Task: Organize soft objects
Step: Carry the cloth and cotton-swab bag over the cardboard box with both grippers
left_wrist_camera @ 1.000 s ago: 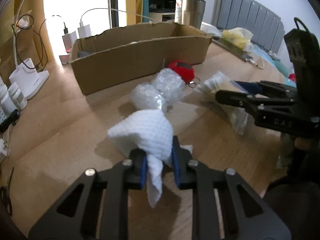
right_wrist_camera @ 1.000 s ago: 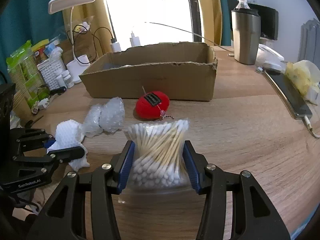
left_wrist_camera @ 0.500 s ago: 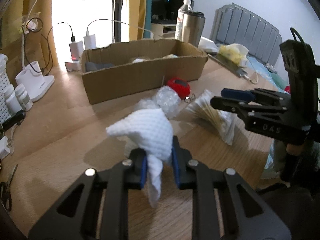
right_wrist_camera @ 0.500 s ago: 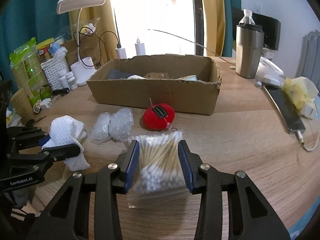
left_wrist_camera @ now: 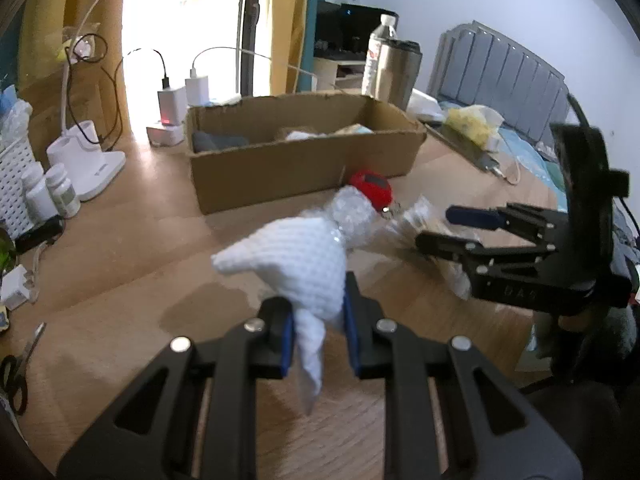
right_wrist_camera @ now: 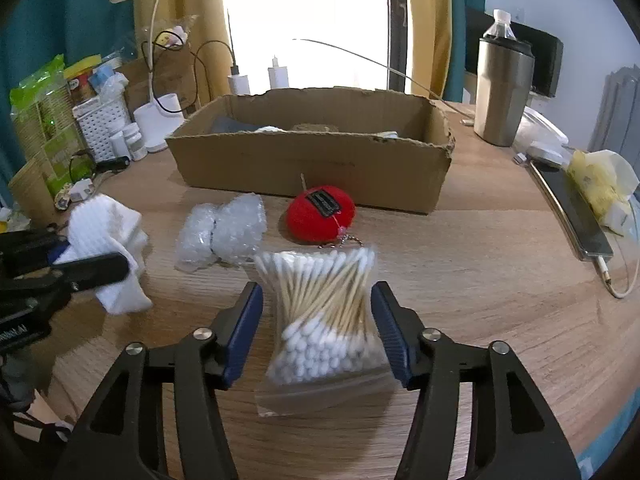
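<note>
Wood table (right_wrist_camera: 480, 280): left gripper (left_wrist_camera: 316, 332) pinches cloth (left_wrist_camera: 296, 264), right gripper (right_wrist_camera: 316, 328) wide round swab bag (right_wrist_camera: 324, 320).

Cardboard box (right_wrist_camera: 312, 168) walls hide most of its contents. White cloth (left_wrist_camera: 296, 260) covers part of the bubble wrap (left_wrist_camera: 354, 212) at frame centre.

My left gripper (left_wrist_camera: 317, 330) is clamped tight, held clear above the table. My right gripper (right_wrist_camera: 318, 322) sits lower and forward — jaws parted, both pads off the load.
</note>
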{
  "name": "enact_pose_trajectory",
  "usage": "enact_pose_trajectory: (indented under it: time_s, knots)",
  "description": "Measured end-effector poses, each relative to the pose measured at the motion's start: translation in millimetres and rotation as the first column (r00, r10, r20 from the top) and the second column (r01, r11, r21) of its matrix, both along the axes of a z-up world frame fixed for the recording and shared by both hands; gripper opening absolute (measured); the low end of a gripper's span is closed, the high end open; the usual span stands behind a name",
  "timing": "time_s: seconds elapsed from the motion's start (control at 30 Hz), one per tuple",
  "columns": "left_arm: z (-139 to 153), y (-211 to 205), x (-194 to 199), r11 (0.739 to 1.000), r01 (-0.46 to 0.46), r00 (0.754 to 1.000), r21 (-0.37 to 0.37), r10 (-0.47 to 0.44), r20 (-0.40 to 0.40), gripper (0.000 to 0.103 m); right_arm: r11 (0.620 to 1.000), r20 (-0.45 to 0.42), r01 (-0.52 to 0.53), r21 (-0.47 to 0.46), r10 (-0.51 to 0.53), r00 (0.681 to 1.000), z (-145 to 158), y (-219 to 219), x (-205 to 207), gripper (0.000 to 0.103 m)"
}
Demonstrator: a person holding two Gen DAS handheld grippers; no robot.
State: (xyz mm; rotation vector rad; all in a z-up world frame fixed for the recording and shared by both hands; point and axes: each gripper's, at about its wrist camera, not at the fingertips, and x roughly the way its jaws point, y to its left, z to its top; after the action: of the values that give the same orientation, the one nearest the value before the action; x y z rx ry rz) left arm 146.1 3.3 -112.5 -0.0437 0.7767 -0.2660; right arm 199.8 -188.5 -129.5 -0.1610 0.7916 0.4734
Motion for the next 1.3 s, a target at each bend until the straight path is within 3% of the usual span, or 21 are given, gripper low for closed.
enact_pose_trajectory:
  time_s: [0.23, 0.3, 0.4, 1.3]
  knots:
    - [10, 8, 1, 1.0, -0.019, 0.999, -0.009, 0.02, 0.027, 0.021, 1.0, -0.029, -0.013, -0.022, 0.012, 1.0, -10, 4, 5, 0.062]
    - [13, 10, 2, 0.999, -0.025, 0.999, -0.02, 0.026, 0.034, 0.021, 0.998, -0.02, -0.018, -0.055, 0.016, 1.0, -13, 7, 5, 0.051]
    - [17, 11, 2, 0.999, -0.027, 0.999, -0.036, 0.028, 0.042, 0.021, 0.998, -0.018, -0.039, -0.056, 0.038, 0.999, -8, 9, 3, 0.045]
    - [63, 16, 26, 0.997, -0.058, 0.989, -0.057, 0.065, 0.13, 0.021, 0.996, 0.136, -0.07, 0.053, 0.062, 0.989, 75, 9, 26, 0.044]
